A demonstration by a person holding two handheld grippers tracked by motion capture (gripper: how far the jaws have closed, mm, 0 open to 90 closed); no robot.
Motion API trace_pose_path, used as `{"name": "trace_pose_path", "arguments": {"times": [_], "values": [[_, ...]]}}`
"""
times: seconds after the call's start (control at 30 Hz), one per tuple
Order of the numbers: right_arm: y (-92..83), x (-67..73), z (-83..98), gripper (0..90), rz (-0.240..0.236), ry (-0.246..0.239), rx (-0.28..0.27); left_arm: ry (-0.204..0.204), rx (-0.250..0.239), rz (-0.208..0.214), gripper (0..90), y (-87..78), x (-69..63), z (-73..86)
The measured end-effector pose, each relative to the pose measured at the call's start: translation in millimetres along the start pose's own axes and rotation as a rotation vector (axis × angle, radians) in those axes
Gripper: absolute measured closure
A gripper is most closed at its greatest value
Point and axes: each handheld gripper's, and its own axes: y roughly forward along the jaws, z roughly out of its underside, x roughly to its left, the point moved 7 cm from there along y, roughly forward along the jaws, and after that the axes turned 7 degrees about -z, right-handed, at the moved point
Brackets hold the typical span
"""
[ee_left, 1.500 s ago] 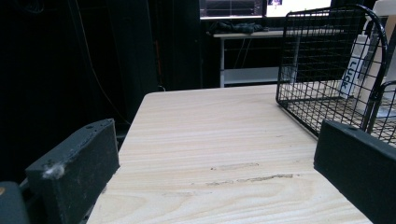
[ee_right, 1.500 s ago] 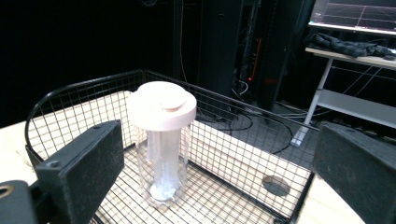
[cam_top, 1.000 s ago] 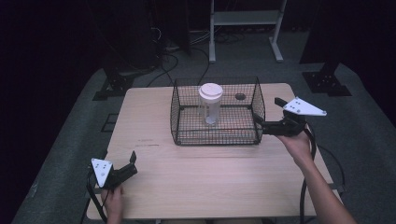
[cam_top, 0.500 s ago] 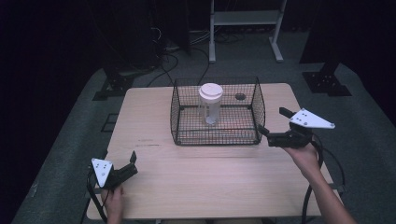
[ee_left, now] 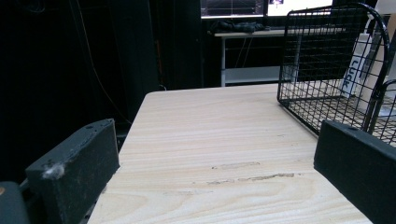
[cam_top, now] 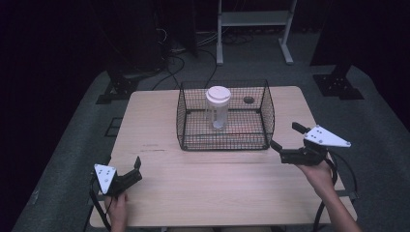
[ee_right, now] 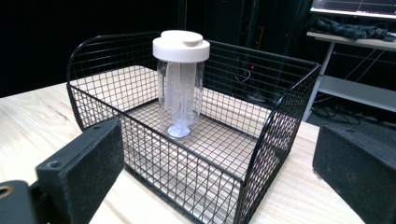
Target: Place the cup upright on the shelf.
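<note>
A clear jar point(cam_top: 217, 108) with a white lid point(ee_right: 181, 45) stands upright inside a black wire basket point(cam_top: 225, 141) at the far middle of the wooden surface point(cam_top: 212, 183). The right tongs point(cam_top: 286, 143), jaws apart and empty, hover just off the basket's near right corner, pointing toward it. The left tongs point(cam_top: 136, 169), likewise apart and empty, rest low at the near left corner of the surface, well apart from the basket. A small dark disc point(cam_top: 248, 100), possibly a cable hole, lies behind the basket.
</note>
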Motion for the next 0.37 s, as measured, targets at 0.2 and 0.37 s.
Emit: {"name": "trace_pose_path", "arguments": {"times": [0.2, 0.37], "values": [[-1.2, 0.5, 17.7, 1.6, 0.013, 0.008, 0.02, 0.001, 0.003, 0.002, 0.0, 0.3, 0.0, 0.4], [-5.7, -2.7, 33.9, 1.6, 0.043, 0.039, 0.018, 0.0, 0.006, -0.001, 0.0, 0.8, 0.5, 0.7]]}}
